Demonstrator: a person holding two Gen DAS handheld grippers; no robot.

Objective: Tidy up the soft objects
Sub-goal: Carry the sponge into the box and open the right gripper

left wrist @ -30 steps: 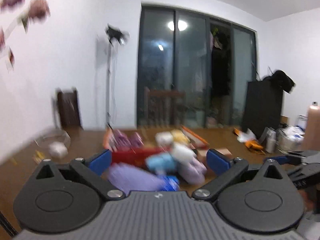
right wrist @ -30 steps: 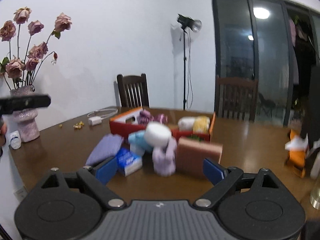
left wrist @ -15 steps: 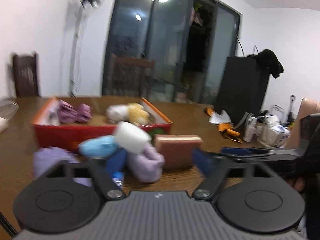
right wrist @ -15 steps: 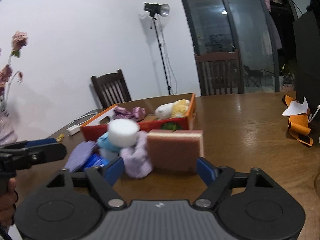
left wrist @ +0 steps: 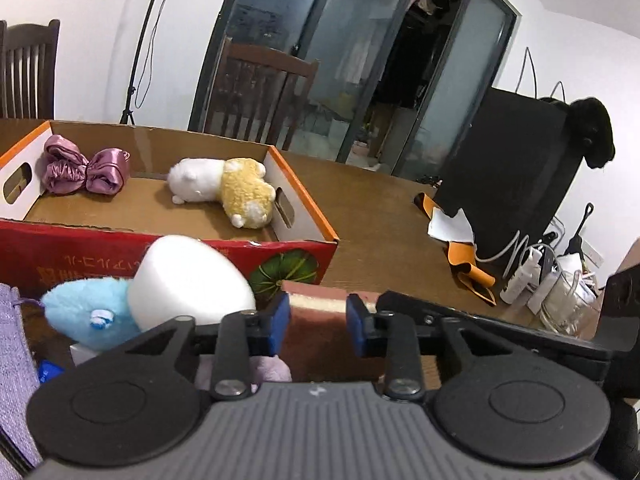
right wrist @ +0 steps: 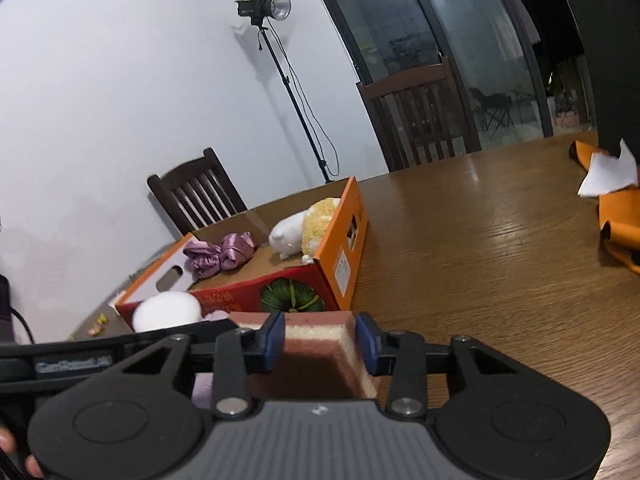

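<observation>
1. My left claw has just been closing around the left end of the sponge. The pads look to be on its sides, but I cannot tell if they press yet.
2. My right claw has just been closing too, and its pads now sit against both sides of the sponge's right end. I judge it clamped there.
3. The sponge, pink over a cream layer, stands on the surface just in front of the box, near the box's front right corner.
4. Done so far, as I read it: two things lie in the box, a purple satin piece at its back left and a white-and-yellow plush toward its right end.
5. Left to do: the sponge, a white foam block, a blue plush, a lilac soft thing and a purple cloth are all outside, heaped on the surface against the box's front wall.
6. So I judge the task under halfway, with most of the box floor bare.
7. Next I would lift the sponge with both claws over the front wall and into the box.
</observation>
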